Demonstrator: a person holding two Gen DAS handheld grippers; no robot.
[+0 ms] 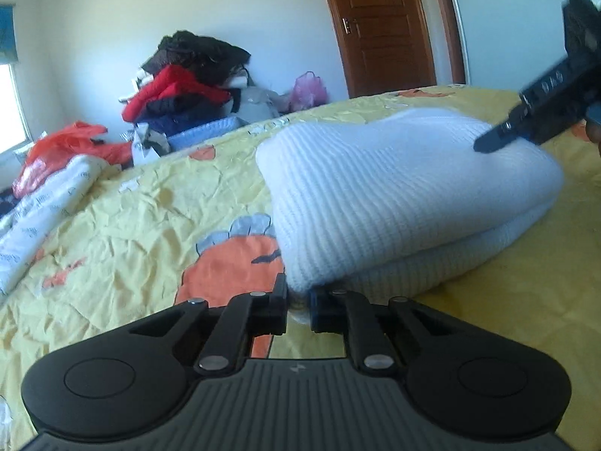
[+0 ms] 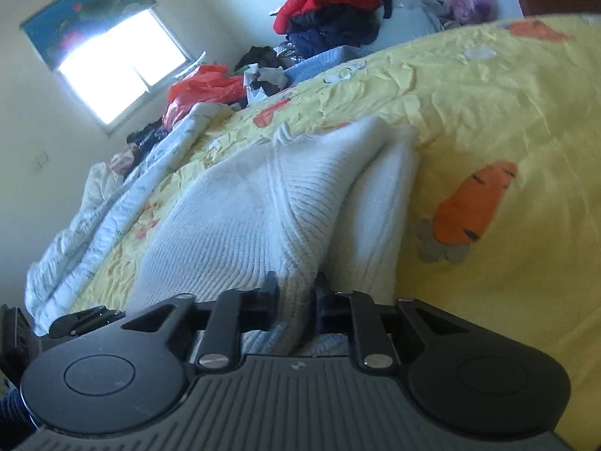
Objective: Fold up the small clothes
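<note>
A white ribbed knit garment (image 1: 394, 195) lies on the yellow carrot-print bedsheet (image 1: 131, 218), its upper layer raised over a lower layer. My left gripper (image 1: 298, 297) is shut on the near corner of the upper layer. My right gripper (image 2: 296, 293) is shut on another edge of the same garment (image 2: 240, 218), which runs between its fingers. In the left wrist view the right gripper (image 1: 526, 127) shows at the far right end of the garment. The left gripper (image 2: 75, 319) shows at the lower left of the right wrist view.
A crumpled white printed quilt (image 1: 41, 210) lies along the bed's left side. Behind the bed are a pile of red and dark clothes (image 1: 180, 86), an orange plastic bag (image 1: 64, 150), a pink bag (image 1: 308, 90) and a wooden door (image 1: 383, 26). A window (image 2: 116, 71) is at the left wall.
</note>
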